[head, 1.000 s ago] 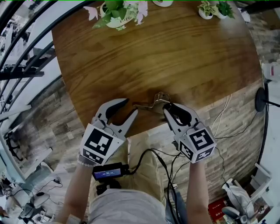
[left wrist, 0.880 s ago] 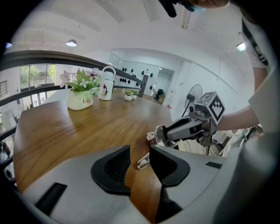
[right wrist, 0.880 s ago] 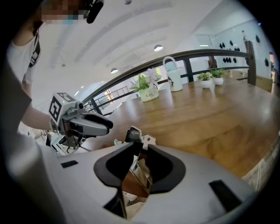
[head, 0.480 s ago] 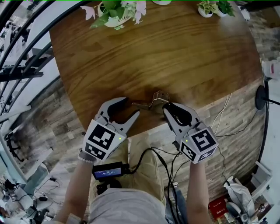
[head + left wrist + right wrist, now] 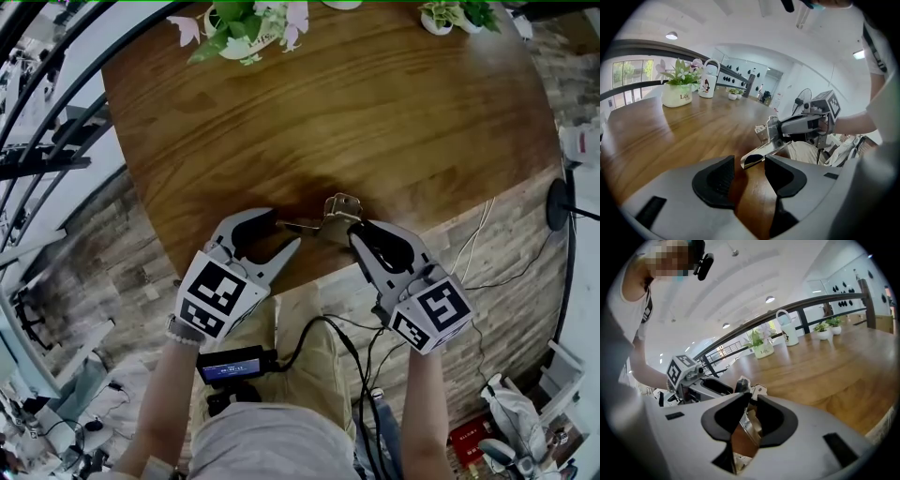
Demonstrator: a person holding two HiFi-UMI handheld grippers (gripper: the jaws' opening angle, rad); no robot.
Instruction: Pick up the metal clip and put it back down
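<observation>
The metal clip (image 5: 333, 208) is a shiny spring clamp on the wooden table (image 5: 375, 112), close to its near edge. My right gripper (image 5: 358, 230) is shut on the clip's right end, its jaws having just been closing; in the right gripper view the metal clip (image 5: 751, 423) sits between the pads of the right gripper (image 5: 753, 401). My left gripper (image 5: 284, 232) is open, its jaws having just been opening. In the left gripper view the clip's (image 5: 761, 152) long handle points into the gap of the left gripper (image 5: 747, 168), untouched by either pad.
Potted plants (image 5: 244, 23) (image 5: 455, 17) stand at the table's far edge, with a white jug (image 5: 708, 84) beside one. A dark railing (image 5: 56, 103) runs along the left. Cables (image 5: 473, 248) and a fan base (image 5: 561, 211) lie on the floor at right.
The left gripper's jaws have spread wider and no longer close on the clip's handle. The right gripper has stayed on the clip. Both hands have hardly shifted.
</observation>
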